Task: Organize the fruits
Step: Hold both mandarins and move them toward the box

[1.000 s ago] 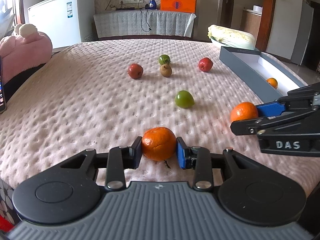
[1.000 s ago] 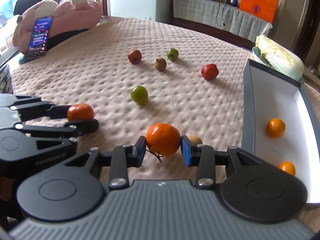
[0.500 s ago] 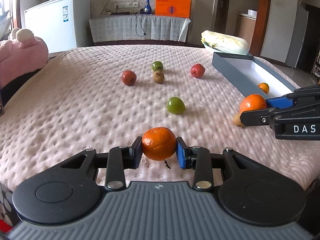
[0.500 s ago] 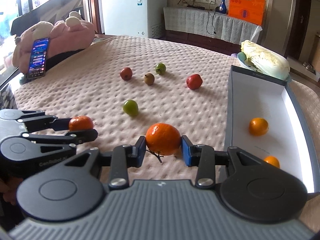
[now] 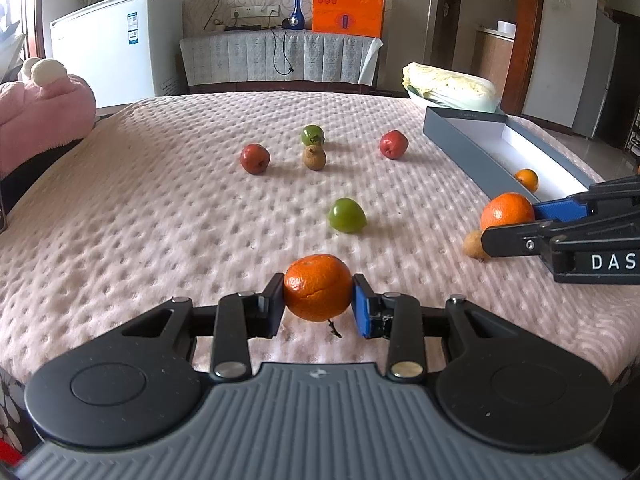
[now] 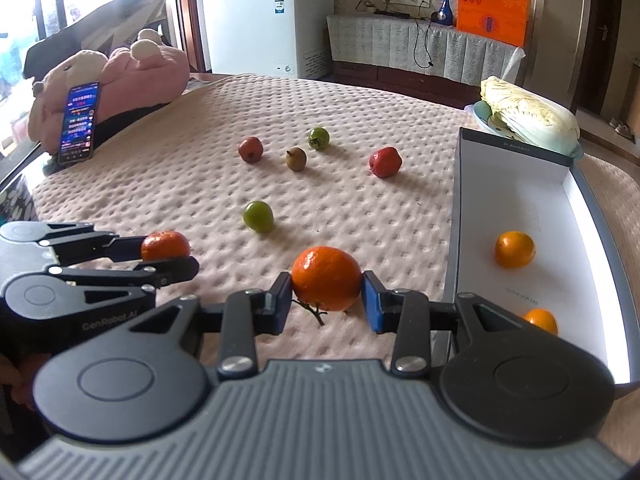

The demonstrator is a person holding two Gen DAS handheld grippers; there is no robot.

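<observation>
My left gripper [image 5: 319, 303] is shut on an orange tangerine [image 5: 318, 287] just above the pink bumpy cloth. My right gripper [image 6: 326, 298] is shut on a second tangerine [image 6: 326, 278] with a short stem, close to the left wall of the grey box [image 6: 458, 216]. Each gripper shows in the other's view: the right one [image 5: 516, 220] at the right edge, the left one [image 6: 168, 254] at the left. Two tangerines [image 6: 514, 249] lie inside the box's white floor. A green fruit [image 5: 347, 215] lies mid-table, and a small brown fruit [image 5: 475, 245] sits under the right gripper.
Further back lie two red fruits [image 5: 255, 158] [image 5: 393, 144], a green one [image 5: 312, 135] and a brown one [image 5: 314, 157]. A cabbage in a bowl [image 6: 528, 118] stands behind the box. A pink plush toy [image 6: 120, 80] with a phone [image 6: 79, 123] leaning on it is at the left edge.
Both views have tipped up, so the table looks further off and more of the room shows. The right gripper with its tangerine has lifted slightly, uncovering the small brown fruit beneath it.
</observation>
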